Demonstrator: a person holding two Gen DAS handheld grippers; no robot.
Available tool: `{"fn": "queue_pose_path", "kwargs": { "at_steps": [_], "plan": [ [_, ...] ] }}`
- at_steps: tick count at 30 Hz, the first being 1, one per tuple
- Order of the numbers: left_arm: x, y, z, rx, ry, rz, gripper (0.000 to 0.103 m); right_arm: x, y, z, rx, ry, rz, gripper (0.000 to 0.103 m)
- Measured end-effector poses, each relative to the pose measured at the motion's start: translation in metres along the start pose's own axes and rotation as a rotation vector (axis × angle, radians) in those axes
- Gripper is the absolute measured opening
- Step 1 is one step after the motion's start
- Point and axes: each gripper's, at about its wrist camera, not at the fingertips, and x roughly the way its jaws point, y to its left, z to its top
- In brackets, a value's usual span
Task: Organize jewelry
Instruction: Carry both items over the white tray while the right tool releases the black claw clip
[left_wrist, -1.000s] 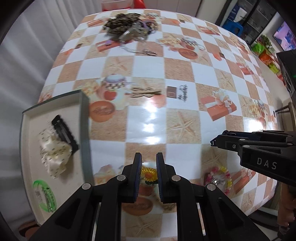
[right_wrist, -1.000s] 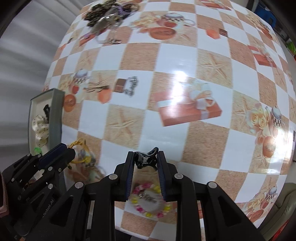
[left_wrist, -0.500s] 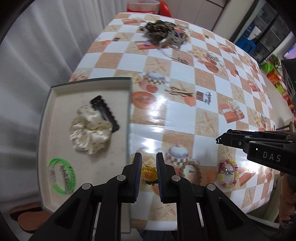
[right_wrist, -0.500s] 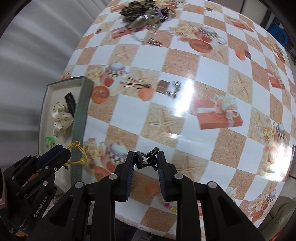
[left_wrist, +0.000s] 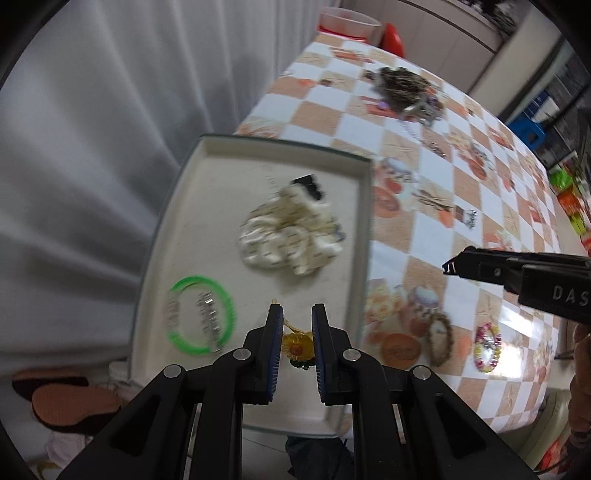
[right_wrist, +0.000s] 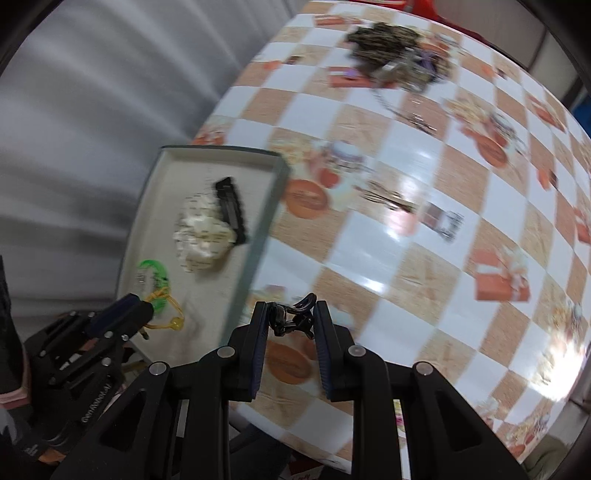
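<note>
My left gripper (left_wrist: 297, 314) is shut on a yellow sunflower hair tie (left_wrist: 296, 347) and holds it above the near end of the cream tray (left_wrist: 207, 192). The tray holds a cream scrunchie (left_wrist: 291, 236), a black hair clip (left_wrist: 308, 184) and a green bangle (left_wrist: 201, 314). My right gripper (right_wrist: 290, 312) is shut on a small black claw clip (right_wrist: 291, 321) above the table, just right of the tray (right_wrist: 162, 206). The left gripper (right_wrist: 125, 314) shows in the right wrist view with the yellow tie's loop (right_wrist: 166, 314) hanging over the tray.
A pile of chains and jewelry (left_wrist: 402, 88) lies at the table's far end. A beaded bracelet (left_wrist: 487, 347) and a brown bracelet (left_wrist: 439, 339) lie near the front edge. A hairpin (right_wrist: 388, 195) and a small earring card (right_wrist: 441, 221) lie mid-table. A grey curtain hangs at left.
Both grippers have moved left, toward the tray, each with its item. The left gripper now hangs over the tray's near end instead of over the table.
</note>
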Motion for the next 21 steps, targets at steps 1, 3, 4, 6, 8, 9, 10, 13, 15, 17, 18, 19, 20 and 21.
{"fn": "queue_pose_path", "kwargs": {
  "at_steps": [1,3,4,6,8,9,10,13,15,17,18,19,20,21],
  "plan": [
    [0.001,0.006,-0.003,-0.012,0.004,0.005,0.021,0.002,0.007,0.002,-0.014,0.002,0.008,0.026],
    [0.003,0.017,-0.007,-0.034,0.012,0.013,0.021,0.006,0.02,0.006,-0.037,0.008,0.02,0.026],
    [0.004,0.024,-0.01,-0.047,0.018,0.018,0.021,0.008,0.027,0.007,-0.05,0.013,0.025,0.026],
    [0.009,0.034,-0.015,-0.067,0.029,0.025,0.021,0.016,0.042,0.009,-0.079,0.025,0.035,0.026],
    [0.014,0.041,-0.02,-0.082,0.042,0.032,0.021,0.023,0.053,0.01,-0.103,0.038,0.04,0.026],
    [0.017,0.045,-0.022,-0.09,0.049,0.035,0.021,0.027,0.059,0.01,-0.112,0.045,0.042,0.026],
    [0.02,0.049,-0.025,-0.098,0.057,0.039,0.021,0.032,0.065,0.01,-0.123,0.055,0.043,0.026],
    [0.031,0.056,-0.031,-0.112,0.078,0.049,0.021,0.047,0.08,0.009,-0.152,0.08,0.041,0.026],
    [0.037,0.059,-0.034,-0.113,0.09,0.06,0.021,0.054,0.088,0.007,-0.169,0.095,0.038,0.026],
    [0.043,0.061,-0.035,-0.11,0.096,0.071,0.021,0.063,0.092,0.006,-0.182,0.109,0.029,0.026],
    [0.045,0.063,-0.036,-0.109,0.099,0.076,0.021,0.067,0.093,0.006,-0.186,0.117,0.024,0.026],
    [0.048,0.063,-0.037,-0.107,0.102,0.082,0.021,0.072,0.095,0.005,-0.19,0.129,0.018,0.026],
    [0.05,0.063,-0.037,-0.105,0.105,0.087,0.021,0.076,0.097,0.006,-0.192,0.134,0.012,0.026],
    [0.053,0.064,-0.037,-0.104,0.109,0.094,0.021,0.081,0.099,0.006,-0.197,0.141,0.005,0.026]
  ]
}}
